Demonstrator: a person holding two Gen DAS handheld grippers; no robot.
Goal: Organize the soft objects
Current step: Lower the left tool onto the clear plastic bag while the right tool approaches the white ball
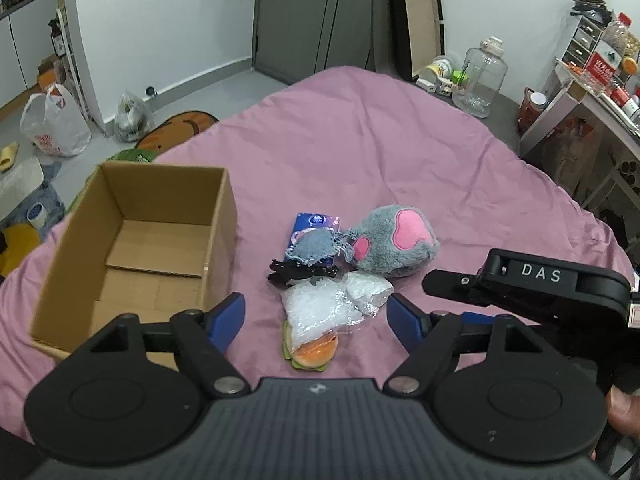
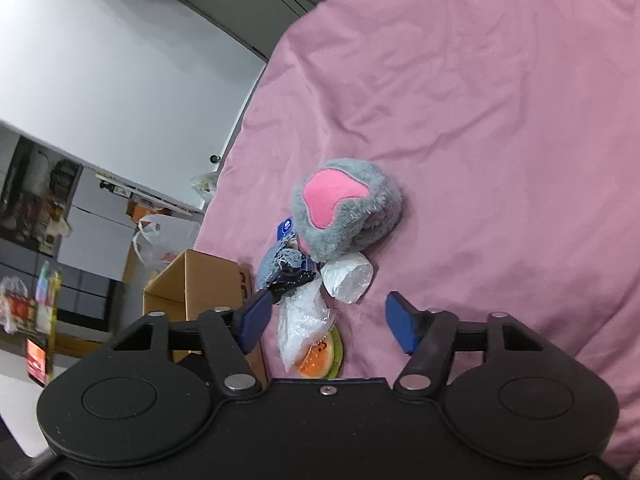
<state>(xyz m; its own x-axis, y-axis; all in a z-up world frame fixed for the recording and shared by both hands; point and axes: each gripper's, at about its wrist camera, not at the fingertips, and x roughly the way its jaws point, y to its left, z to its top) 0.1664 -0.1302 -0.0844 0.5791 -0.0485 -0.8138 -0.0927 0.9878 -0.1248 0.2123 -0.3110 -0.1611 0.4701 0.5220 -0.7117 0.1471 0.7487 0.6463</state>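
An open, empty cardboard box (image 1: 218,232) stands on the pink bedsheet (image 1: 360,140) at the left. To its right is a small pile: a grey plush paw with pink pads (image 1: 392,240), a blue packet (image 1: 316,222), a grey-blue knitted cloth (image 1: 314,246), a black item (image 1: 296,272), clear plastic bags (image 1: 324,312) and a burger toy (image 1: 314,354). My left gripper (image 1: 315,308) hovers open over the bags. My right gripper (image 2: 328,304) is open too, above the same bags (image 2: 304,320), with the plush paw (image 2: 344,208) beyond and the box (image 2: 200,280) to the left.
The right gripper's black housing (image 1: 552,284) sits close on the right in the left wrist view. A large clear jar (image 1: 480,76) and a cluttered desk (image 1: 592,92) stand past the bed's far right. Plastic bags (image 1: 52,124) and a rug (image 1: 180,128) lie on the floor at the left.
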